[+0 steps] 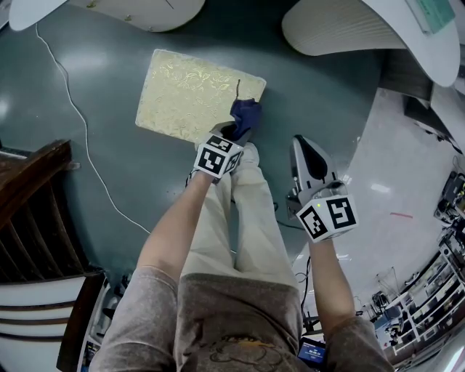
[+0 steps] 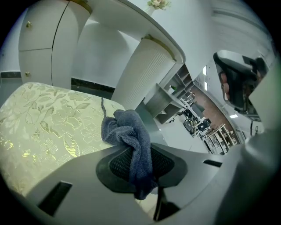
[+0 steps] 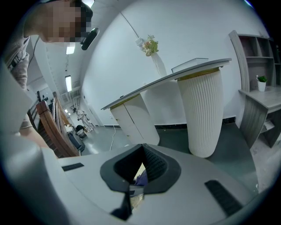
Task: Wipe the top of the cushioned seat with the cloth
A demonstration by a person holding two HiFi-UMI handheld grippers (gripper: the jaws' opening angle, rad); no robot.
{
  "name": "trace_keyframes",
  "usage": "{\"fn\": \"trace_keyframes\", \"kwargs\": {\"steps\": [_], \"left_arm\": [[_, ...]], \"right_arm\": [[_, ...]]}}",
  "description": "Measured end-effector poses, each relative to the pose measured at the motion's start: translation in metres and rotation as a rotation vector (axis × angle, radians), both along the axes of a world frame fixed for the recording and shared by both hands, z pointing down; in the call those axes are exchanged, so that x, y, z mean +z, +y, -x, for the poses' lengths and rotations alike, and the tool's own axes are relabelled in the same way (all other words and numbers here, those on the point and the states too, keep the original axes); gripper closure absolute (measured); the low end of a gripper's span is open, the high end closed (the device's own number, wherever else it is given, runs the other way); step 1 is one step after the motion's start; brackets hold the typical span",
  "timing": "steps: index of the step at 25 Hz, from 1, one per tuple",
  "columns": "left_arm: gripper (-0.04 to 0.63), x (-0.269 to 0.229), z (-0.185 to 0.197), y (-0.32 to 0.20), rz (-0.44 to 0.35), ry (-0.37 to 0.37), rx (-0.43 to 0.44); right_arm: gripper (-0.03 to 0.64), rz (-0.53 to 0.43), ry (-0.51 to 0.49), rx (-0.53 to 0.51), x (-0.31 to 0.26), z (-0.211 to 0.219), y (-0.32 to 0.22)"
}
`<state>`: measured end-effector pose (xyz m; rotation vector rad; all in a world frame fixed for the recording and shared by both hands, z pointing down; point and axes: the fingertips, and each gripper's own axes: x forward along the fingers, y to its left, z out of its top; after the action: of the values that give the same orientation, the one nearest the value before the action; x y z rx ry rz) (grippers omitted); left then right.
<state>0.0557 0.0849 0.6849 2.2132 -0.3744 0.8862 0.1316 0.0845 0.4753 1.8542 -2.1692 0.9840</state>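
The cushioned seat point(image 1: 192, 94) is a pale gold floral pad lying low on the grey-green floor. My left gripper point(image 1: 236, 131) is shut on a dark blue cloth point(image 1: 245, 115), which rests bunched on the seat's near right corner. In the left gripper view the cloth point(image 2: 127, 129) hangs out of the gripper point(image 2: 140, 162) onto the seat point(image 2: 48, 127). My right gripper point(image 1: 305, 149) hovers over the floor to the right of the seat, holding nothing. In the right gripper view its tips point(image 3: 142, 151) meet, with a sliver of seat and cloth showing below them.
A white cable point(image 1: 80, 131) runs across the floor left of the seat. A ribbed white pedestal point(image 1: 341, 25) stands at the far right, another white base point(image 1: 145, 11) at the far left. Dark wooden furniture point(image 1: 33, 211) is at the near left. The person's legs point(image 1: 247, 211) are just behind the seat.
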Motion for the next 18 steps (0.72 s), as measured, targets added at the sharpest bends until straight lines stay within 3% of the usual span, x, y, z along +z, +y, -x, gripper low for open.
{"fn": "trace_keyframes", "kwargs": {"steps": [9, 18], "left_arm": [[0.506, -0.012, -0.009, 0.04, 0.081, 0.042, 0.064], [0.506, -0.039, 0.02, 0.038, 0.038, 0.097, -0.002]], "right_arm": [[0.611, -0.002, 0.002, -0.012, -0.003, 0.001, -0.003], [0.611, -0.001, -0.01, -0.039, 0.003, 0.016, -0.015]]}}
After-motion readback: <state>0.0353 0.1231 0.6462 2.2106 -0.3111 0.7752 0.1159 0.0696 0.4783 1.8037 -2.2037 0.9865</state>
